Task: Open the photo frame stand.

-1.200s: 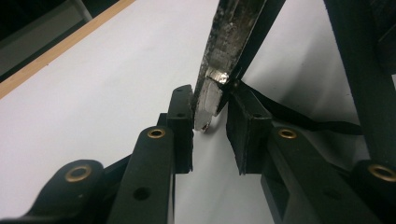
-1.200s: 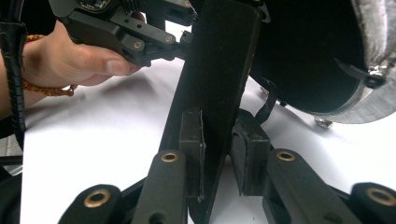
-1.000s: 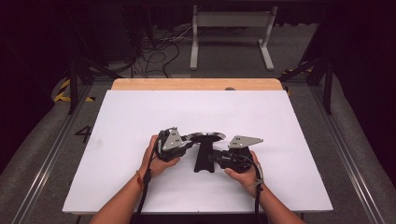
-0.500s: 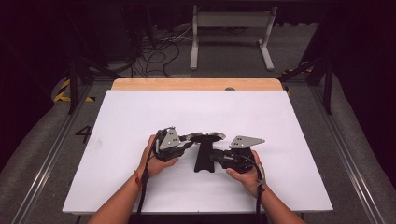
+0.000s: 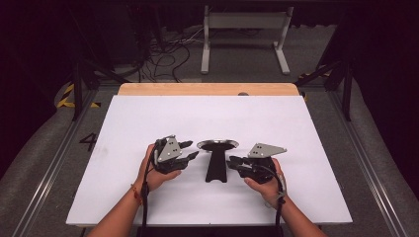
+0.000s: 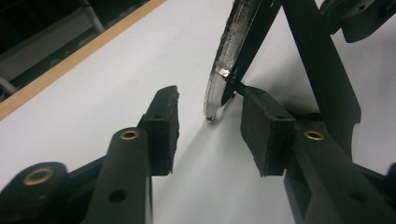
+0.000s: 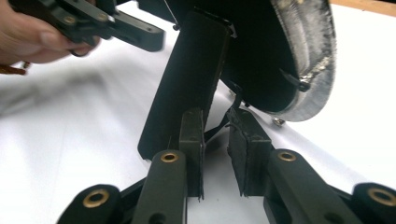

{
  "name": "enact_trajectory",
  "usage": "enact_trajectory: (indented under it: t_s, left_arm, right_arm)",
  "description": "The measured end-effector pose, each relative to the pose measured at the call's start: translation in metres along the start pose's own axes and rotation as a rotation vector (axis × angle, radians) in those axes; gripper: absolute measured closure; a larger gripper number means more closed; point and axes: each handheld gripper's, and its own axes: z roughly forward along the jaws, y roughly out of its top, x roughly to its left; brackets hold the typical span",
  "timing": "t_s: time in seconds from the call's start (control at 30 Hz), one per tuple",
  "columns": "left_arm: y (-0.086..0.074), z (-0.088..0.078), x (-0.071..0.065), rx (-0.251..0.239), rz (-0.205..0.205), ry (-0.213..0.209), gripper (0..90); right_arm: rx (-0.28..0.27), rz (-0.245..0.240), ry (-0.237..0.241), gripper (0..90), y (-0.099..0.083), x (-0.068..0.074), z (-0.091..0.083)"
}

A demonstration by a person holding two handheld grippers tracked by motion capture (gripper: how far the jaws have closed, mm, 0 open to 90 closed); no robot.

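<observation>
My left gripper [image 5: 190,150] just opened off the stand's disc [image 6: 224,70] and backed away; right gripper [image 5: 232,162] clamps its black upright [image 7: 187,84], steadying it.

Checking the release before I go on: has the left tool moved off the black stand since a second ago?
Yes. The left tool has backed leftward off the stand, jaws just opened, nothing between them.

Black stand [image 5: 216,160] with round, silver-rimmed top disc and flat tapering leg widening to its foot. Upright on the white bench [image 5: 148,118], near the middle of the bench's front half; disc level, rim scuffed and shiny.
</observation>
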Motion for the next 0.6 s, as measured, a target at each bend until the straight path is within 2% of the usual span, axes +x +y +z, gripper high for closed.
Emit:
enact_trajectory:
  t_s: [0.17,0.3,0.37,0.6]
  left_arm:
    - [-0.002,-0.015,0.000,0.005,0.001,0.005,53.0]
    - [-0.006,-0.027,-0.002,0.008,-0.019,0.014,47.1]
    - [-0.010,-0.034,-0.003,0.016,-0.008,0.023,46.9]
    - [-0.026,-0.055,-0.005,0.039,-0.034,0.047,39.4]
  right_arm:
    - [-0.014,-0.014,-0.017,76.7,0.002,0.000,-0.005]
    - [-0.028,-0.023,-0.024,76.9,0.004,0.002,-0.010]
    - [-0.036,-0.028,-0.028,77.3,0.005,0.003,-0.012]
    - [-0.046,-0.035,-0.036,77.0,0.007,0.005,-0.015]
